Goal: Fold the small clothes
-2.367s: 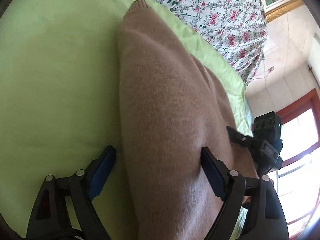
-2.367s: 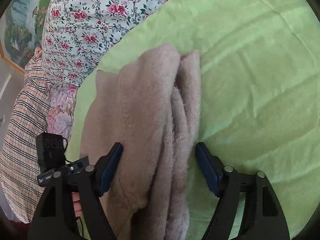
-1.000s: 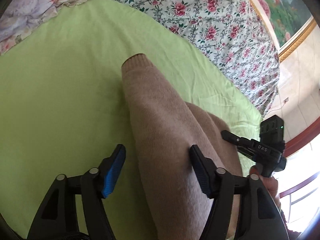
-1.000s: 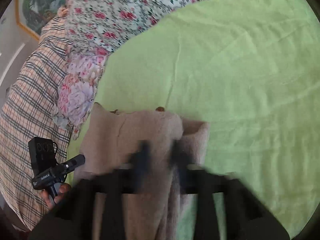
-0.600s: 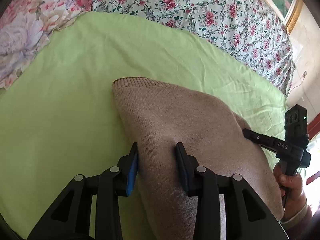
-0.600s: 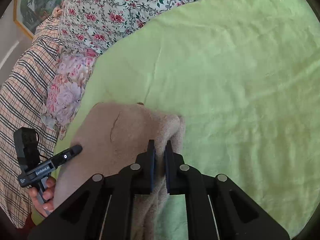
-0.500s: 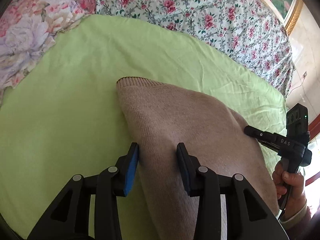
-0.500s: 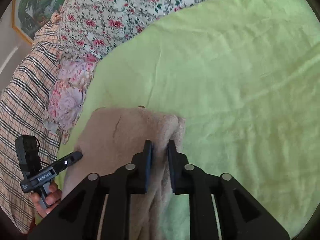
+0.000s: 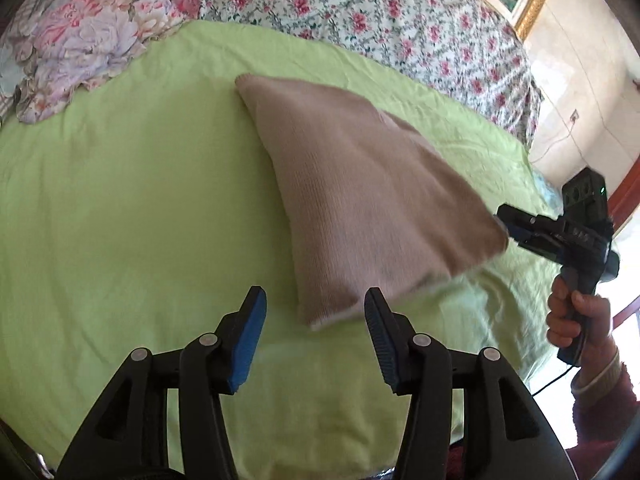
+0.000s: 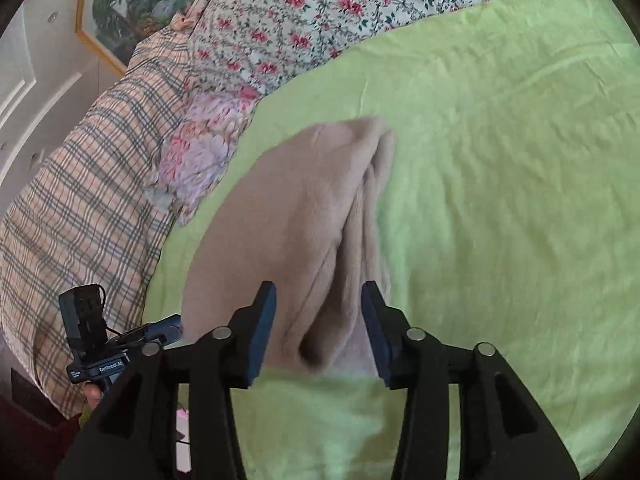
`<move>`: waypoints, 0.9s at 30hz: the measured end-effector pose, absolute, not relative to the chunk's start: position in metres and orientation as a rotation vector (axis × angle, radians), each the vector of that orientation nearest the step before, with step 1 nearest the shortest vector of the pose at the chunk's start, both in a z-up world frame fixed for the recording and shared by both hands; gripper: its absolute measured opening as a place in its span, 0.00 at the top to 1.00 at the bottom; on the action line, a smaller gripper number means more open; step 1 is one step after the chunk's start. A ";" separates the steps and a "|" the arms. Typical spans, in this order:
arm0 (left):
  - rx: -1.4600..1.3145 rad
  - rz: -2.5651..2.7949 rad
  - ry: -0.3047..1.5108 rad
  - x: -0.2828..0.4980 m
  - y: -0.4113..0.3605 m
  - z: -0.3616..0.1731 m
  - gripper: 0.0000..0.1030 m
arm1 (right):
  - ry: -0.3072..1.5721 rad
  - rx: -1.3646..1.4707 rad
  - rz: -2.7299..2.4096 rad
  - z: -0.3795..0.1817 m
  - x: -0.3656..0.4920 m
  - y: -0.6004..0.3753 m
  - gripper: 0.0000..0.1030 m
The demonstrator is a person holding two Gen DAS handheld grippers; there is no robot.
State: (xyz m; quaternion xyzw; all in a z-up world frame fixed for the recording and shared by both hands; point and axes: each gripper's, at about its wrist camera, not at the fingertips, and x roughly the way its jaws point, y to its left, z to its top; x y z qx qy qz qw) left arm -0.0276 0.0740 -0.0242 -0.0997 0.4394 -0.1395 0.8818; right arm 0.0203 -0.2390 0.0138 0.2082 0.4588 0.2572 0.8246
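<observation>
A folded tan knit sweater (image 9: 360, 200) lies on the green sheet (image 9: 120, 200); it also shows in the right wrist view (image 10: 288, 232) with its layered edges to the right. My left gripper (image 9: 314, 312) is open, its fingertips just short of the sweater's near corner, holding nothing. My right gripper (image 10: 318, 304) is open with the sweater's near end between its fingers. The right gripper also shows in the left wrist view (image 9: 516, 228) at the sweater's right corner, and the left gripper shows in the right wrist view (image 10: 160, 330) at the sweater's left.
A flowered bedspread (image 9: 360, 12) covers the far side of the bed. A pink flowered pillow (image 10: 200, 156) and a plaid blanket (image 10: 80, 200) lie at the left. A framed picture (image 10: 132, 4) hangs on the wall. A hand (image 9: 576, 320) holds the right gripper's handle.
Both grippers were shut on the sweater's near corners half a second ago. Both have opened and let go and drawn back. The sweater now lies flat on the sheet.
</observation>
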 end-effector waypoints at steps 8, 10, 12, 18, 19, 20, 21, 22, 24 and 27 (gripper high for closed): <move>-0.091 -0.199 0.901 -0.018 0.045 -0.042 0.50 | 1.005 0.385 0.546 0.003 0.025 -0.217 0.63; -0.057 -0.152 0.904 -0.013 0.042 -0.044 0.60 | 0.997 0.410 0.553 0.009 0.027 -0.219 0.94; -0.026 -0.112 0.921 -0.010 0.041 -0.047 0.82 | 0.900 0.443 0.602 0.031 0.018 -0.228 0.94; -0.044 -0.024 0.908 -0.022 0.033 -0.039 0.92 | 0.992 0.268 0.512 0.013 0.017 -0.229 0.94; -0.035 -0.015 0.921 -0.022 0.031 -0.043 0.92 | 1.009 0.261 0.501 0.004 0.017 -0.230 0.94; -0.043 -0.018 0.942 -0.020 0.033 -0.046 0.92 | 1.027 0.250 0.486 -0.006 0.017 -0.231 0.94; -0.064 -0.024 0.964 -0.019 0.035 -0.050 0.92 | 1.046 0.226 0.465 -0.016 0.017 -0.231 0.95; -0.085 -0.028 0.972 -0.017 0.037 -0.052 0.92 | 1.053 0.211 0.454 -0.022 0.017 -0.231 0.95; -0.124 -0.044 0.982 -0.016 0.043 -0.053 0.92 | 1.053 0.233 0.443 -0.023 0.019 -0.236 0.95; -0.132 -0.054 0.989 -0.015 0.043 -0.053 0.92 | 1.043 0.215 0.423 -0.018 0.019 -0.238 0.95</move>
